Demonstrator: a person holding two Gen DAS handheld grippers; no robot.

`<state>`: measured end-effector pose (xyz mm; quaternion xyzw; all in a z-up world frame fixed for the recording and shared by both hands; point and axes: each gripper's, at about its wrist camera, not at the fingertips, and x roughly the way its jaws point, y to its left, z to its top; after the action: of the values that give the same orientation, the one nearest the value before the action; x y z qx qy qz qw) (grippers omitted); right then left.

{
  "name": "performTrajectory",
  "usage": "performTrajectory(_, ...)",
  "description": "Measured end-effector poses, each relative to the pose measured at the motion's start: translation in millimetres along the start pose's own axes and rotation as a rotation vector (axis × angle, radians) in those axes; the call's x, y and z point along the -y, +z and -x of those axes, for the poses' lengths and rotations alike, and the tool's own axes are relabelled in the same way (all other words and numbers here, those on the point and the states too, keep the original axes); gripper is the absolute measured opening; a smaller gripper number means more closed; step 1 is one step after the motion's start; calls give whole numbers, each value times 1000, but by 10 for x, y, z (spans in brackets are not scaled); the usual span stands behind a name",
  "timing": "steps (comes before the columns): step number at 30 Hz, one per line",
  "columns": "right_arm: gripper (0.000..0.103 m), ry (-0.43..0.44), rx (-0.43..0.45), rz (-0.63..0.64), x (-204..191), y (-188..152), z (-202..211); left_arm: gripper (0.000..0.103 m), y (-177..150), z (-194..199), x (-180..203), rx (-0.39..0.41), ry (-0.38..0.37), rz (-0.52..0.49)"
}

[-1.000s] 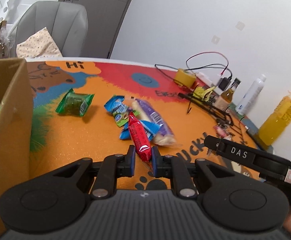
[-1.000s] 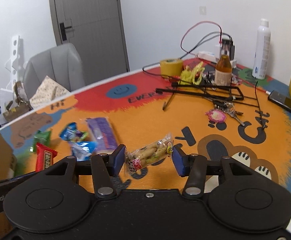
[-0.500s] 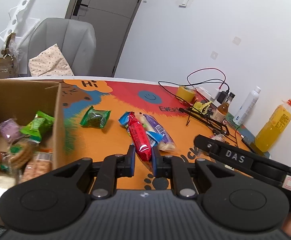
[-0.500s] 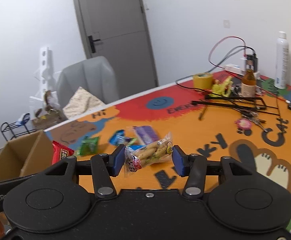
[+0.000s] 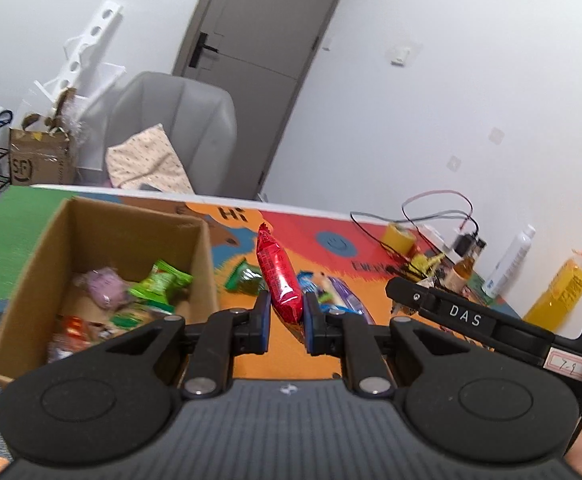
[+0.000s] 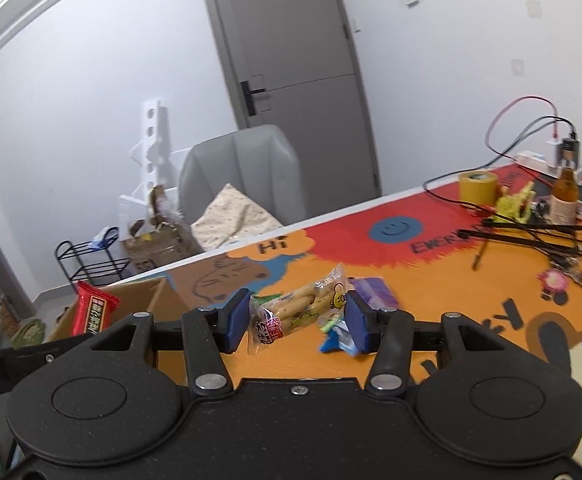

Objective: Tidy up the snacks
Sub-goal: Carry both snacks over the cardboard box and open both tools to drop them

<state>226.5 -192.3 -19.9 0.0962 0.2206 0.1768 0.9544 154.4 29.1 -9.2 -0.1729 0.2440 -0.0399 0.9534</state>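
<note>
Red snack packet: clamped upright in left gripper, long axis vertical, centre frame. Cardboard box lies lower left, just beside; left gripper nearer. Biscuit-stick packet: pinched crosswise by right gripper, box farther left.

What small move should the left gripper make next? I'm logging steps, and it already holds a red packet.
Probably swing left over the open cardboard box and release. The left gripper is shut on the red foil snack packet, to the right of the box's wall.
</note>
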Motion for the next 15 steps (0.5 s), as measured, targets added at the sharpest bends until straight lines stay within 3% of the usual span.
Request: performTrajectory(15, 48, 171, -27, 59, -338, 170, -65, 15, 215, 239, -527, 44, 157, 80)
